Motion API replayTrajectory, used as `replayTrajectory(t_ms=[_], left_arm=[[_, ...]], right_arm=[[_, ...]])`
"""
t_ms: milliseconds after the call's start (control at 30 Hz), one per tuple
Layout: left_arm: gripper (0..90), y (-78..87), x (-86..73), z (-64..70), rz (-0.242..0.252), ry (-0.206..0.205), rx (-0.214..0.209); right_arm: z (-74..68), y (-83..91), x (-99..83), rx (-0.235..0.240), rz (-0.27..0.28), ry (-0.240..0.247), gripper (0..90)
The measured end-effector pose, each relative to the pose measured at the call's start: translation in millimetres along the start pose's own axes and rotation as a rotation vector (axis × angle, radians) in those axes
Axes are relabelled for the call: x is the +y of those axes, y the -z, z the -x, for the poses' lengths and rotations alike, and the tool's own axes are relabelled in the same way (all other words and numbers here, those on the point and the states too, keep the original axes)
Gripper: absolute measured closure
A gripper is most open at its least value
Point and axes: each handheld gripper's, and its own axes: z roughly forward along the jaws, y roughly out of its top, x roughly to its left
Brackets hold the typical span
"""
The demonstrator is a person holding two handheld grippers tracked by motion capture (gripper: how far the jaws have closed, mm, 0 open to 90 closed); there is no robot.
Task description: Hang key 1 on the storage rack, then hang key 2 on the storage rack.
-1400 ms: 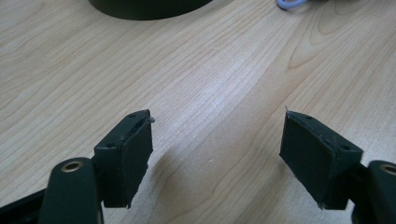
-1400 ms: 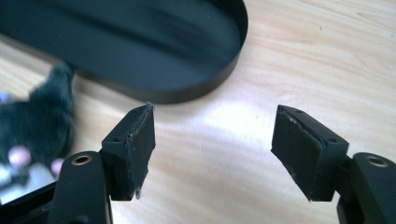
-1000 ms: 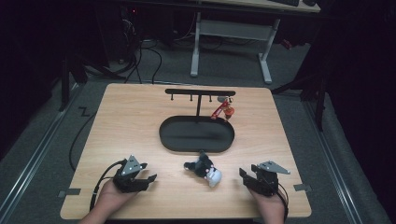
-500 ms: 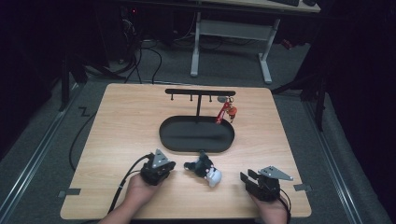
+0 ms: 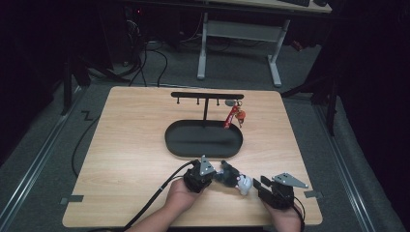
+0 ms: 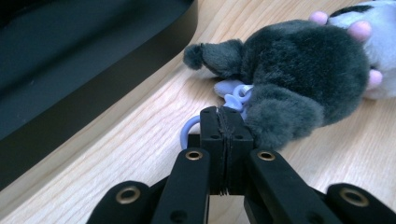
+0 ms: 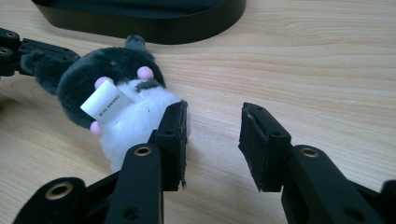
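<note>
A small dark grey and white plush toy [image 5: 235, 179] lies on the wooden table in front of the black oval tray [image 5: 193, 138]. My left gripper [image 5: 212, 176] sits at its left end. In the left gripper view the gripper [image 6: 226, 116] has its jaws pressed together on the toy's pale blue loop [image 6: 187, 131], beside the grey plush body [image 6: 299, 65]. My right gripper [image 5: 259, 186] stands open just right of the toy. In the right gripper view, the left pad of that gripper [image 7: 212, 126] touches the white part of the plush [image 7: 130, 121], which carries a white tag [image 7: 106, 101].
A black T-shaped hook stand [image 5: 206, 96] rises from the tray, and a red key strap [image 5: 233, 116] hangs from its right end. The tray's rim [image 6: 116, 88] lies close behind the toy. A cable [image 5: 150, 203] trails off the table's front edge from the left gripper.
My left gripper has travelled right from the front left of the table to the plush toy and is now shut at its loop. The right gripper has shifted only slightly.
</note>
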Motion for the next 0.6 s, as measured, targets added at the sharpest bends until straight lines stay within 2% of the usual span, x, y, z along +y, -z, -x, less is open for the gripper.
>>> replayTrajectory(t_ms=[100,200,267,333,467,567,600], left_arm=[[84.0,9.3,-6.0,-10.8,0.006,0.013,0.023],[79.5,29.1,-20.7,-31.8,0.019,0.040,0.063],[76.0,41.0,-32.0,-44.6,0.009,0.063,0.092],[72.3,55.3,-46.0,-56.0,0.003,0.067,0.129],[56.8,83.3,-68.2,-76.8,-0.015,0.053,0.206],[47.9,106.5,-81.8,-95.1,-0.026,0.069,0.242],[46.5,116.4,-87.8,-103.1,-0.027,0.087,0.252]], right_arm=[[3.7,1.3,-0.9,-0.002,0.003,-0.006,60.2],[6.5,-0.1,-1.7,0.002,0.000,-0.008,57.8],[6.4,-0.9,-2.0,0.001,-0.006,-0.008,56.2],[6.7,-2.6,-2.1,-0.004,-0.012,0.005,54.1],[5.4,-5.0,-2.4,-0.011,-0.020,0.018,47.5],[4.5,-6.0,-2.4,-0.025,-0.033,0.037,44.7],[4.3,-6.1,-2.2,-0.032,-0.038,0.036,44.4]])
